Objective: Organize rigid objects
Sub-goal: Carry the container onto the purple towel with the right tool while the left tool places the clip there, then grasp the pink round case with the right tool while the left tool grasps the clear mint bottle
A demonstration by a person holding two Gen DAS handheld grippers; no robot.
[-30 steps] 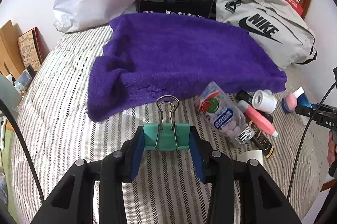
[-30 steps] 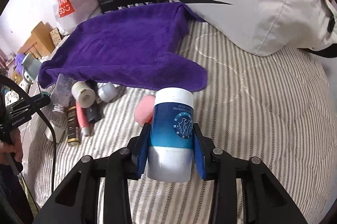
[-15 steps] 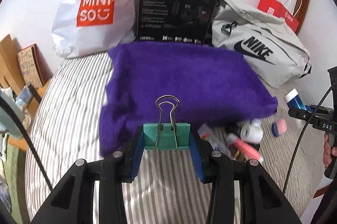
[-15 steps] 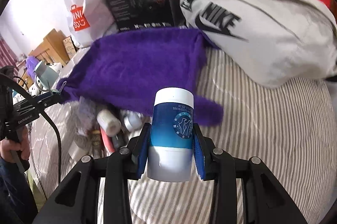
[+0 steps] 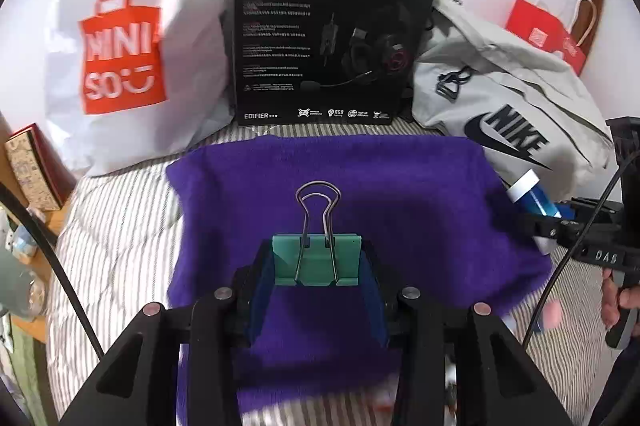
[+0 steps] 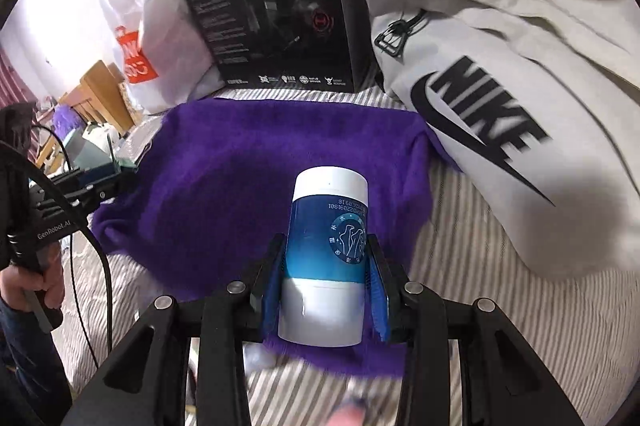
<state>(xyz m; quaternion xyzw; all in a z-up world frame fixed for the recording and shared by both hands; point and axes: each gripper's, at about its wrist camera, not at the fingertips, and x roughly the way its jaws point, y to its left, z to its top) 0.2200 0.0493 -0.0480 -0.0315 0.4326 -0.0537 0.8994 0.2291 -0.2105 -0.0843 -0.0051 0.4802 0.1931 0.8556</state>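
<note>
The left gripper [image 5: 316, 262] is clamped on a green metal binder clip [image 5: 316, 260] with silver wire handles, held between its blue pads, handles pointing toward 12 o'clock, above the purple fluffy towel [image 5: 400, 194] spread on the striped bedcover [image 5: 116, 226]. The right gripper [image 6: 325, 270] grips a blue-and-white cylindrical plastic bottle [image 6: 326, 250], white cap toward 12 o'clock, also over the towel. In the left view, the bottle appears at 3 o'clock. Beyond the towel stand a black headset box [image 5: 328, 34] at 12 o'clock, a white shopping bag [image 5: 132, 38] at 10 and a grey Nike bag [image 5: 508, 106] at 2.
</note>
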